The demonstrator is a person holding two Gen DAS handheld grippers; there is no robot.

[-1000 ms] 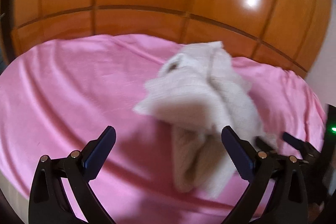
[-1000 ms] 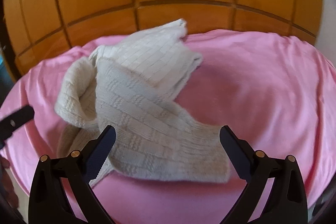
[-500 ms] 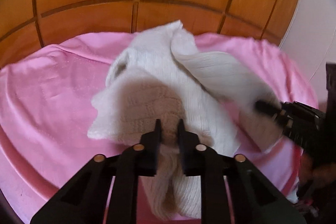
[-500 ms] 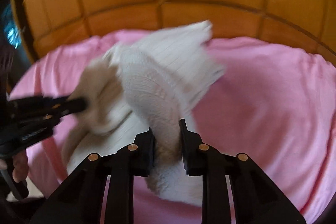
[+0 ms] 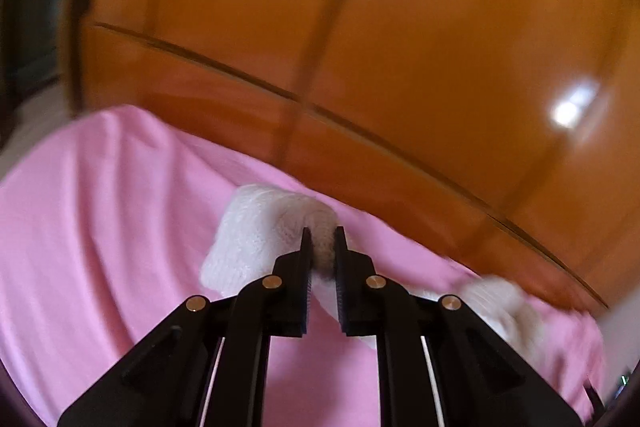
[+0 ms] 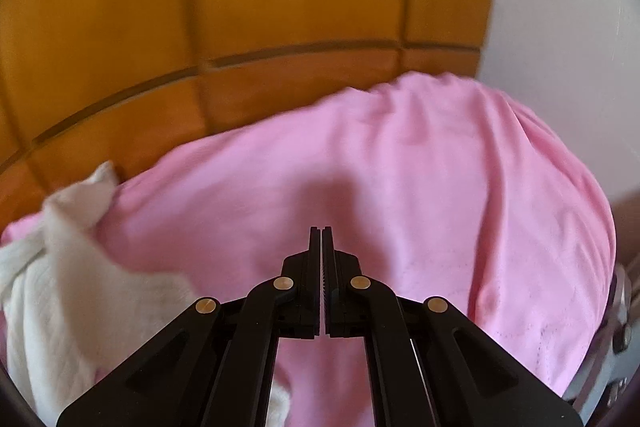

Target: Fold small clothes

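Note:
A cream knit garment (image 5: 256, 239) lies on the pink sheet (image 5: 100, 247). My left gripper (image 5: 320, 243) is shut on a bunched fold of it, which shows between the pads. The rest of the garment trails off blurred to the right (image 5: 500, 303). In the right wrist view the same garment (image 6: 60, 287) lies at the lower left and runs under the fingers. My right gripper (image 6: 321, 239) is shut over the bare pink sheet (image 6: 440, 187). Its pads meet and no cloth shows between them.
A glossy wooden headboard (image 5: 400, 47) rises right behind the bed and fills the top of both views (image 6: 240, 27). A white wall (image 6: 560, 7) stands to its right. Some grey hardware (image 6: 620, 327) sits at the bed's right edge.
Both grippers went from wide open to shut. The left took a fold of the garment and swung left with it. The right held a fold half a second ago and now shows none.

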